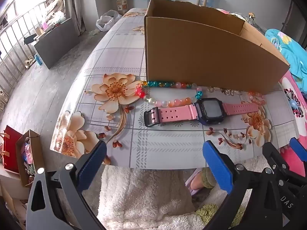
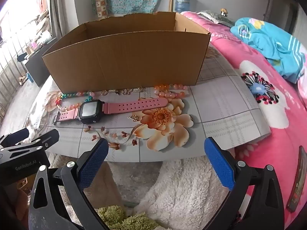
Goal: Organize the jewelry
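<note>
- Ahead of both tools, the watch (image 1: 201, 113) and beaded bracelets (image 1: 168, 94) lie on the counter (image 1: 163, 147) against the cardboard box (image 1: 211, 57), handy for loading.
- Left tool (image 1: 155, 164) and right tool (image 2: 156, 161) hang spread wide, pinching nothing, apparently ready to pick.

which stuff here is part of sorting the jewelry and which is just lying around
For the job:
pink watch
multicolour bead bracelet
orange bead bracelet
gold chain bracelet
small gold piece
cardboard box

Just lying about:
blue garment
pink floral blanket
white plastic bag
red gift bag
</note>
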The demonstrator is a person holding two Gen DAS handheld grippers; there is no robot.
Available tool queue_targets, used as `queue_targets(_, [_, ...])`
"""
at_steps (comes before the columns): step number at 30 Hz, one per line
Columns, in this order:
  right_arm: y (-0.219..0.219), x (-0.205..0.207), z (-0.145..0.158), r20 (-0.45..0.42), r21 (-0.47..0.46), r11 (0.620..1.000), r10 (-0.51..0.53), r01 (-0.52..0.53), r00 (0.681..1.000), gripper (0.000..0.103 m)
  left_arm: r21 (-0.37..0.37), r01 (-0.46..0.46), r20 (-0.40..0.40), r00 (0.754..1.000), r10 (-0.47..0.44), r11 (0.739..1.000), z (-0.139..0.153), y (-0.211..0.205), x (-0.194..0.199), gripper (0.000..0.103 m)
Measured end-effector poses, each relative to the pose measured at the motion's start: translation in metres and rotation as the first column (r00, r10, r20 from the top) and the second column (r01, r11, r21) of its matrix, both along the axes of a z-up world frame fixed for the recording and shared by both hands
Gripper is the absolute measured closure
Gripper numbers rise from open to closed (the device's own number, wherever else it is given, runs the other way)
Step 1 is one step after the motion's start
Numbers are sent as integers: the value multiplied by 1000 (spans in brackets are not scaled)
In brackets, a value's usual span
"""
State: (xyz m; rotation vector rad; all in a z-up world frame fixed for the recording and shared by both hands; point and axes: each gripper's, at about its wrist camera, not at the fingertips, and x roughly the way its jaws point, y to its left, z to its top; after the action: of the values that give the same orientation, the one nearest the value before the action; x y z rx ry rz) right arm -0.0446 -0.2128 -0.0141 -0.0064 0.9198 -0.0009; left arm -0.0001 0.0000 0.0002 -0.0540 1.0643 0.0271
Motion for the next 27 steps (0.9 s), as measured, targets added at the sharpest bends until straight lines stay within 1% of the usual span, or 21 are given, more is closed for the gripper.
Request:
queue_targets(9, [-4,5,-6,-9,2,1000,-2,2,1000,7,1,9,-9,1000,-9,1000,-3,-4,1,6])
queue_targets(14, [2,9,1,-6,1,1000,-5,5,1000,7,8,13,-15,1000,-13,1000,-2,-5,0,6])
queue_targets(27, [1,6,3,5,3,1000,4,-4,1000,7,10,15,-17,1000,-15,1000,-5,-5,0,6])
